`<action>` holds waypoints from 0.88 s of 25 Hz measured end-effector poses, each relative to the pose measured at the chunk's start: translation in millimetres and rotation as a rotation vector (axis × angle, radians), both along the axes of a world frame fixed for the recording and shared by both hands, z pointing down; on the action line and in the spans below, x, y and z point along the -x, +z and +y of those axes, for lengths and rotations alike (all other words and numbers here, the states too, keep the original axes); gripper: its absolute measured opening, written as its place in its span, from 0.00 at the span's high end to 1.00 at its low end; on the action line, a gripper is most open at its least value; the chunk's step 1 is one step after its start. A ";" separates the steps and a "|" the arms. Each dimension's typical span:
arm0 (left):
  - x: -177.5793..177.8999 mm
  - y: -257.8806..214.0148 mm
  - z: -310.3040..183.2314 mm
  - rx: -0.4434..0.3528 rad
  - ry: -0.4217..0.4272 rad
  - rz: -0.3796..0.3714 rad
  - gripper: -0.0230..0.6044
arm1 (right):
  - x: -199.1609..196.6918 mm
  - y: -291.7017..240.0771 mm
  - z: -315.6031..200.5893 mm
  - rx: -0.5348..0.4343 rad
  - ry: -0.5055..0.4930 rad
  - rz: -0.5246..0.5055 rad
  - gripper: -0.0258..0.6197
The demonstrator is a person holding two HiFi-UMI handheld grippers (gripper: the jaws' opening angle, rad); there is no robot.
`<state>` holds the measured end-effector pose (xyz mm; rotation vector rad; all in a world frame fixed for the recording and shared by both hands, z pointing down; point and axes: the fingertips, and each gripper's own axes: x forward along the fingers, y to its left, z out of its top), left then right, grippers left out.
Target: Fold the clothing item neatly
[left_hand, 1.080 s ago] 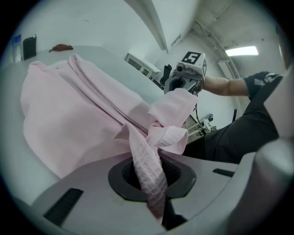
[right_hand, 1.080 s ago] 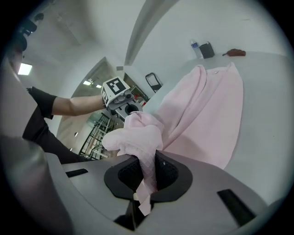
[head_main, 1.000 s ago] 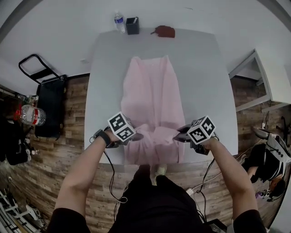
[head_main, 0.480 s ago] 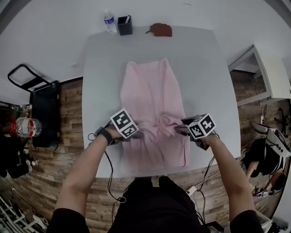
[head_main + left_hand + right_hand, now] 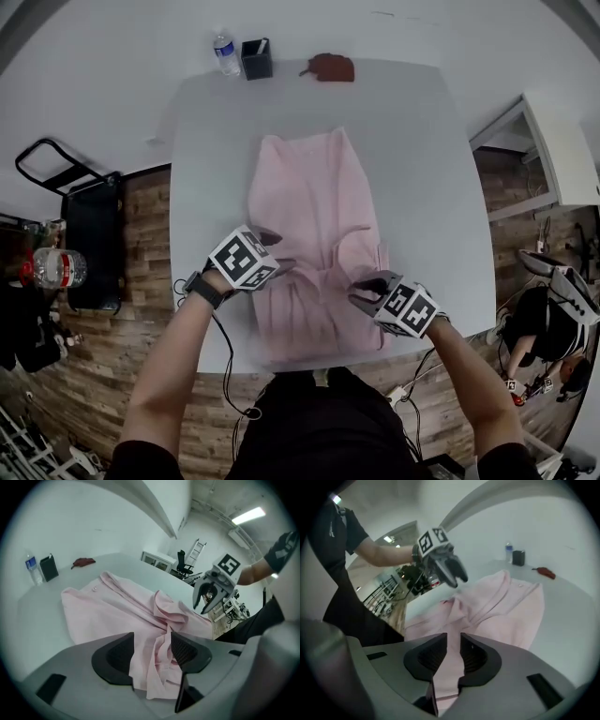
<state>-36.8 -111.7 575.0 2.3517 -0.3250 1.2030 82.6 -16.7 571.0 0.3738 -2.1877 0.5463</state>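
Note:
A pink garment (image 5: 309, 187) lies lengthwise on the pale table (image 5: 422, 187), bunched into a ridge across its middle (image 5: 164, 609). My left gripper (image 5: 275, 251) hovers at the garment's left edge beside that ridge. Its jaws (image 5: 152, 651) are opening, with cloth beneath the gap but no pad pressing on it. My right gripper (image 5: 367, 291) is over the near right part of the cloth. Its jaws (image 5: 453, 651) are closing, with a strip of pink cloth (image 5: 506, 597) in the narrow gap between them. Each gripper shows in the other's view: right gripper (image 5: 208, 595), left gripper (image 5: 452, 573).
At the table's far edge stand a water bottle (image 5: 223, 52), a black holder (image 5: 255, 58) and a reddish-brown item (image 5: 330, 67). A black cart (image 5: 89, 225) and a large bottle (image 5: 54, 267) sit on the wood floor at left. A white shelf (image 5: 553, 150) is at right.
Both grippers carried the near hem forward and let it go, leaving a bunched ridge mid-garment. The right gripper has since drawn back toward the near edge; the left has barely moved.

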 end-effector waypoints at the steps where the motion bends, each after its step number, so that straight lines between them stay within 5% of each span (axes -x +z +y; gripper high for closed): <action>1: 0.8 -6.5 3.4 -0.030 0.002 0.000 0.57 | 3.5 11.2 21.5 0.054 -0.076 0.040 0.85; 5: 1.0 -29.3 31.4 -0.065 -0.020 0.055 0.57 | 9.4 58.9 60.0 0.148 -0.270 0.214 0.88; 9: 1.8 -38.2 70.3 -0.028 -0.087 0.153 0.57 | 21.4 73.5 1.8 0.044 -0.131 0.265 0.88; 12: 2.3 -27.3 96.0 -0.017 -0.119 0.185 0.58 | 30.8 59.2 -54.3 -0.069 0.033 0.190 0.88; 15: -4.9 -14.7 110.9 -0.029 -0.103 0.189 0.59 | 36.5 40.2 -86.9 -0.167 0.089 0.115 0.88; 22: -23.2 -15.7 118.6 -0.129 -0.079 0.238 0.68 | 39.3 -5.8 -60.1 -0.203 0.142 -0.119 0.88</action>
